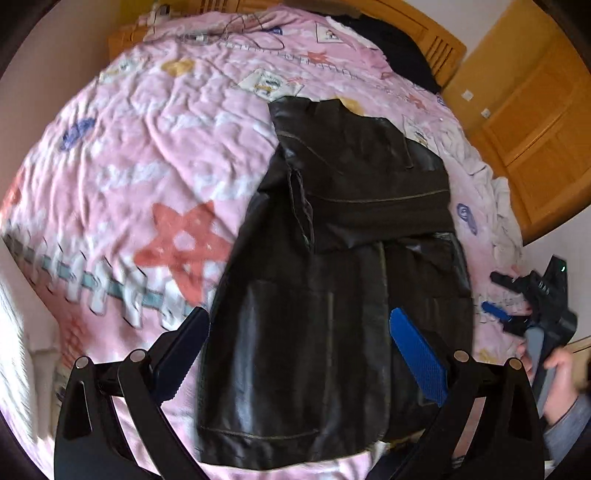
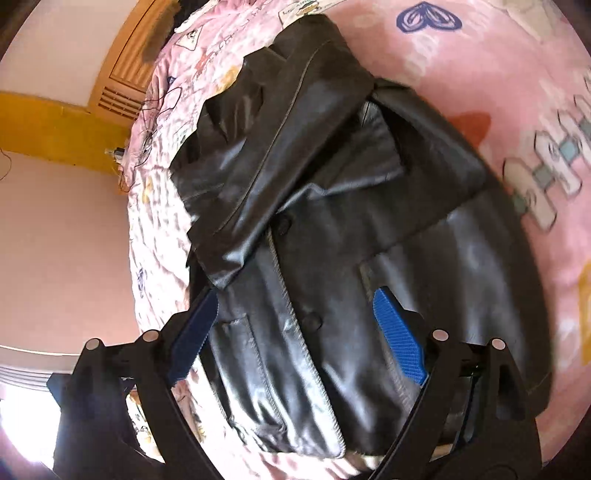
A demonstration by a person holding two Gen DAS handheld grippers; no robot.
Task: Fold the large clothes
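A black leather jacket (image 1: 332, 277) lies on the pink patterned bedspread (image 1: 129, 155), its sleeves folded across the chest. My left gripper (image 1: 299, 339) is open and empty, its blue-padded fingers (image 1: 417, 358) spread above the jacket's lower part. The right gripper (image 1: 517, 317) shows at the right edge of the left wrist view, held in a hand. In the right wrist view the same jacket (image 2: 325, 229) fills the middle, and my right gripper (image 2: 295, 325) is open and empty above its hem, one finger (image 2: 399, 339) over the leather.
A wooden headboard (image 1: 417, 29) stands at the far end of the bed, with dark clothes (image 1: 402, 51) piled by it. Wooden cabinets (image 1: 532, 122) stand at the right. White cloth (image 1: 487, 184) lies bunched at the bed's right edge. Cables (image 1: 236, 37) lie near the headboard.
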